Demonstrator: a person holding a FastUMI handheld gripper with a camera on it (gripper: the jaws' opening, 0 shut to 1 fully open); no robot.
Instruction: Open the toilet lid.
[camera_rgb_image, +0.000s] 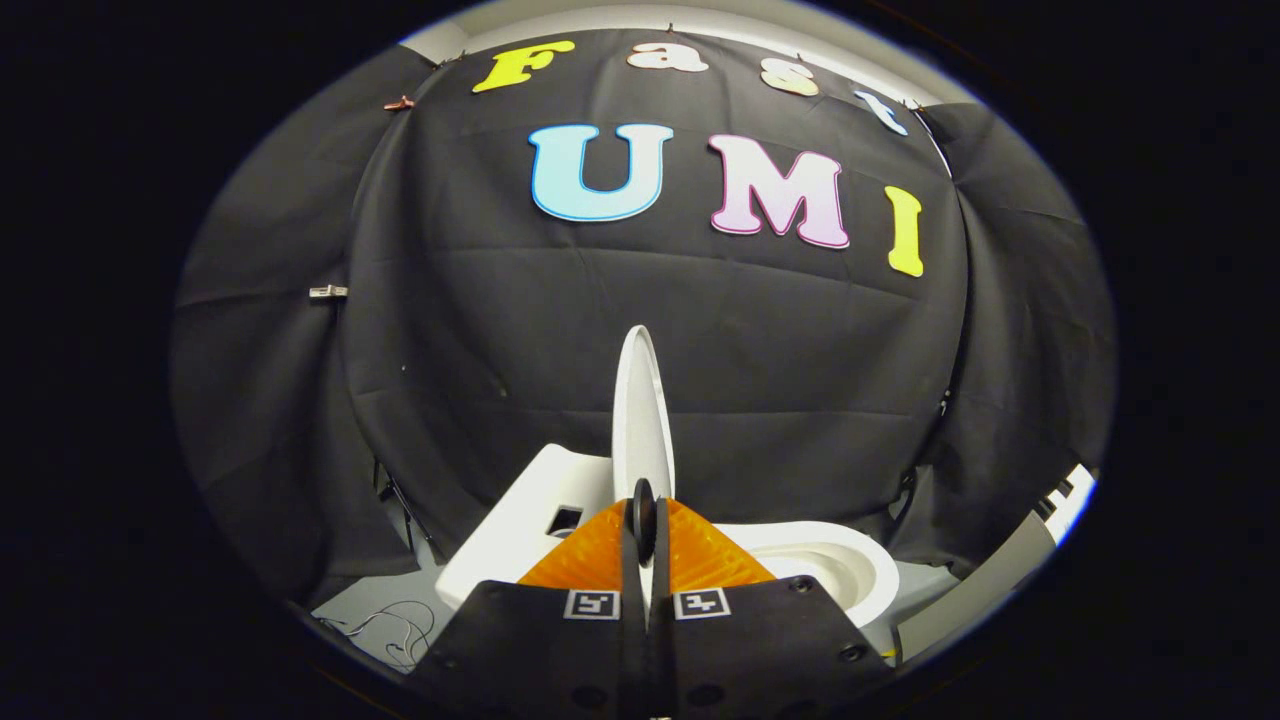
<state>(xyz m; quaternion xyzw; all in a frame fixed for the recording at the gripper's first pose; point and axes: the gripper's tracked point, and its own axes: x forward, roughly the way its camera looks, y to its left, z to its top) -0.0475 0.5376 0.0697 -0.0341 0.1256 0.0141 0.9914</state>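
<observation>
Gripper view. Claw (645, 525) drawn narrow, fingers (600, 550) nearly together, the thin edge of the toilet lid (640, 410) clamped between them; both fingers pressed against the lid's lower edge, one on each face. Small dark round piece (642, 520) seen right at the fingertips, sitting over the lid's edge.

Toilet lid raised, standing upright and seen edge-on, rising straight up from between the fingertips and ending in a rounded top well above them, against the black cloth wall (480, 330) beyond.

Toilet bowl (835, 565) just ahead of the claw and off to its right side, open rim showing, inner hollow partly visible, near part hidden behind the right finger. Toilet tank (520, 510) ahead and to the claw's left, flat-topped, with a small dark rectangular opening (564, 519) on its upper face, close beside the left finger's tip.

Down on the floor to the left of the claw, a loose tangle of thin cable (395, 625), near the foot of the tank. Far off to the right of the claw, past the bowl, a pale slanted bar-like piece (985, 590); nature not clear.
</observation>
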